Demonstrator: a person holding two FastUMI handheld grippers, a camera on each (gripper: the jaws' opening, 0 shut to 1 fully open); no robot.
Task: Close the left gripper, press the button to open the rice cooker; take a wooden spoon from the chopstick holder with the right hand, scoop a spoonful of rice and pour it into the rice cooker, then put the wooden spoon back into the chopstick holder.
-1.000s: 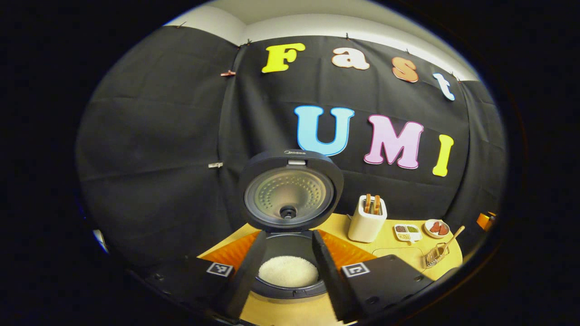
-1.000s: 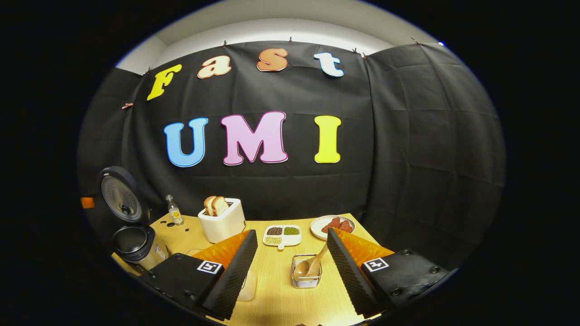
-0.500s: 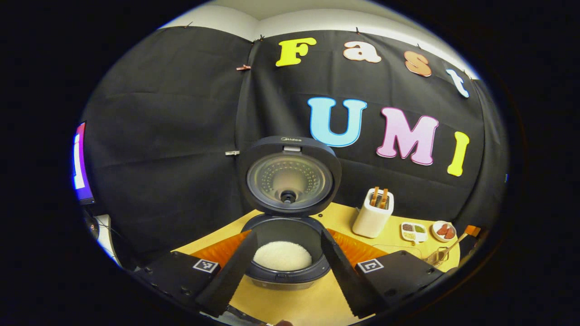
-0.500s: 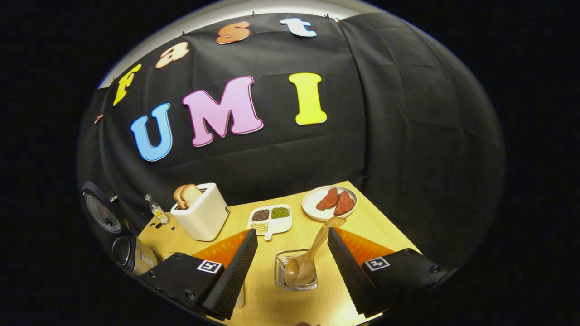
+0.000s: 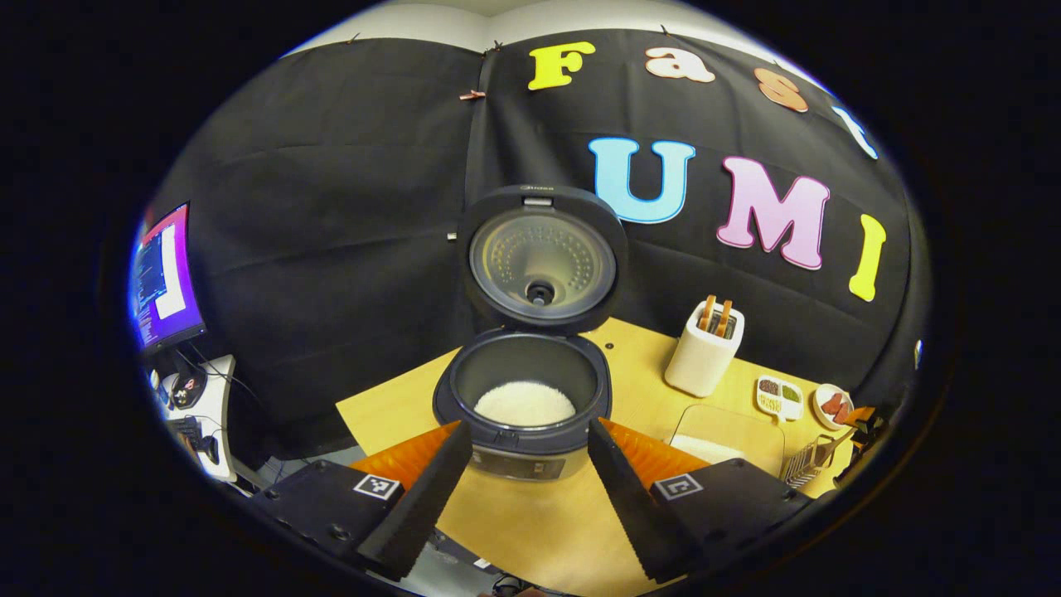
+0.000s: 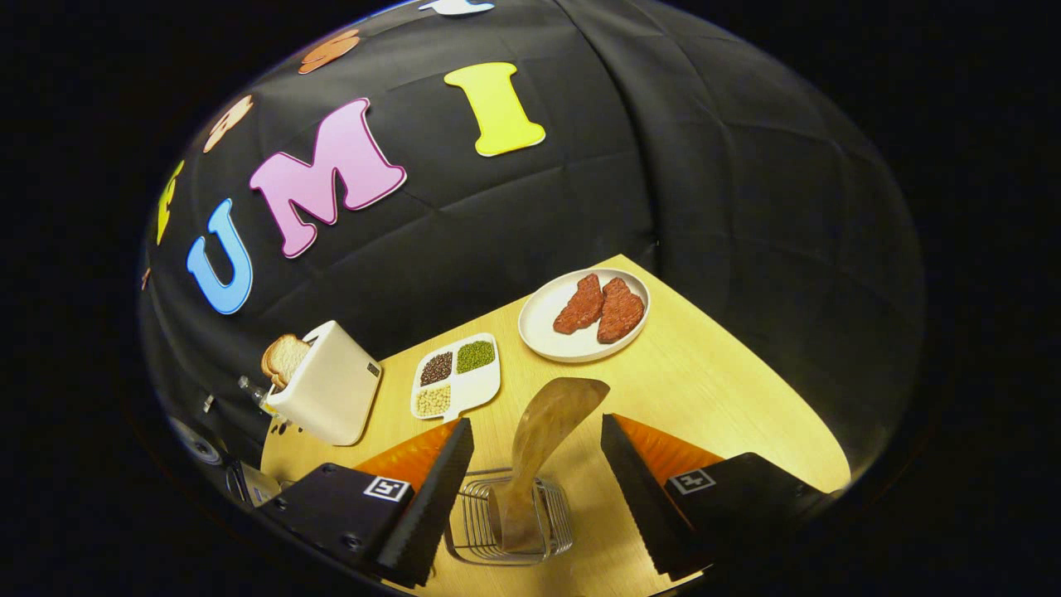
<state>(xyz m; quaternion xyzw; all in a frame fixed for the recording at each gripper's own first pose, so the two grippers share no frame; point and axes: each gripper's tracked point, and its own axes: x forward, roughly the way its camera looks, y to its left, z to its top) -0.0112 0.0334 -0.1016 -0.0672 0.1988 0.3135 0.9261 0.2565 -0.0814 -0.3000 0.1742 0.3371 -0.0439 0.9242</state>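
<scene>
Right gripper (image 6: 537,444) has dropped closer | fingers wide, empty | tan wooden spoon (image 6: 539,448) lower centre between them, in wire chopstick holder (image 6: 477,531), handle tilting up-right | left gripper (image 5: 530,448) wide, empty.

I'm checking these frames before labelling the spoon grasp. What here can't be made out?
- Wooden spoon, right gripper view: its bowl end sits low in the chopstick holder, blurred behind the wires.
- Rice cooker, left gripper view: its front panel is partly covered by the left claw.
- Chopstick holder, left gripper view: tiny at the image edge, contents unclear.
- Toaster, right gripper view: the bread is mostly hidden behind it.
</scene>
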